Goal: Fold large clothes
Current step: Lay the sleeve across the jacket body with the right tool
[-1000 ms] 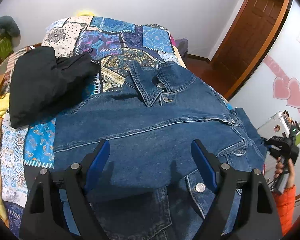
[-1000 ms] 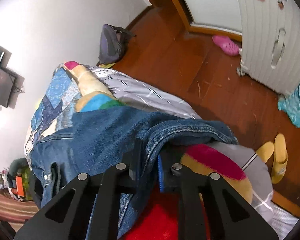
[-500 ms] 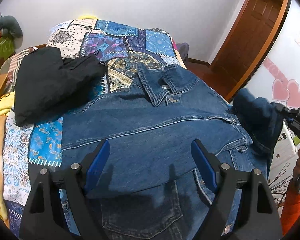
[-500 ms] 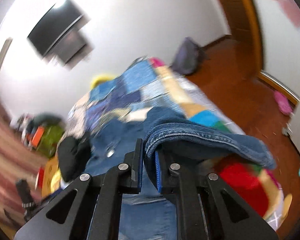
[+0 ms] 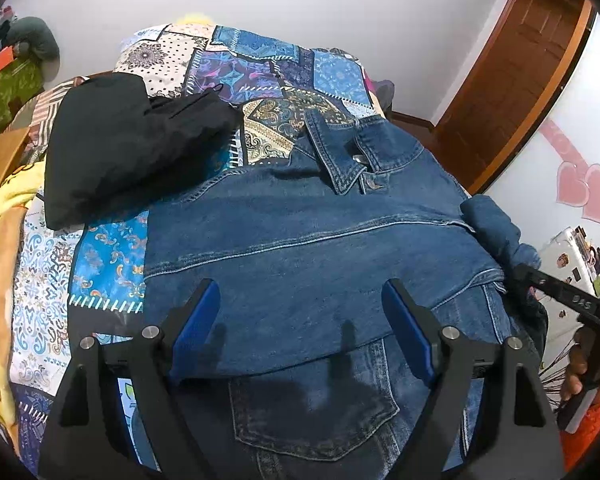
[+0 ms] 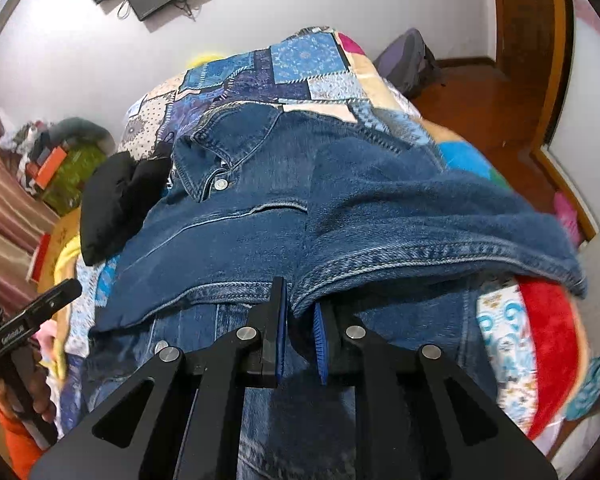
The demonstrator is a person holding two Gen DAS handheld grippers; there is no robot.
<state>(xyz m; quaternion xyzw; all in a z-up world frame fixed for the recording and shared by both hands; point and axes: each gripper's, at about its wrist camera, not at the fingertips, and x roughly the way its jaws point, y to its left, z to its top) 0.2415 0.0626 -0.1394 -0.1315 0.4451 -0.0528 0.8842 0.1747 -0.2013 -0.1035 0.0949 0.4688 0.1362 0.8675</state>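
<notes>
A blue denim jacket (image 5: 300,220) lies spread on the patchwork quilt (image 5: 252,68), collar toward the far wall. My left gripper (image 5: 300,308) hovers open just above its lower back, with nothing between the blue pads (image 5: 198,320). My right gripper (image 6: 300,304) holds the hem of the jacket's sleeve (image 6: 420,216) between its pads. Its jaws are starting to open while the cloth still sits between them. The lifted sleeve (image 5: 496,232) drapes over the jacket's right side.
A folded black garment (image 5: 128,148) lies at the quilt's far left. More denim with a patch pocket (image 5: 312,412) sits under the jacket's near edge. Yellow bedding (image 5: 0,240) is at the left, and a wooden door (image 5: 512,80) and floor (image 6: 480,100) lie beyond the bed's right side.
My right gripper has rolled and carried the sleeve from the bed's right edge inward over the jacket. The left gripper has drifted slightly and stayed open.
</notes>
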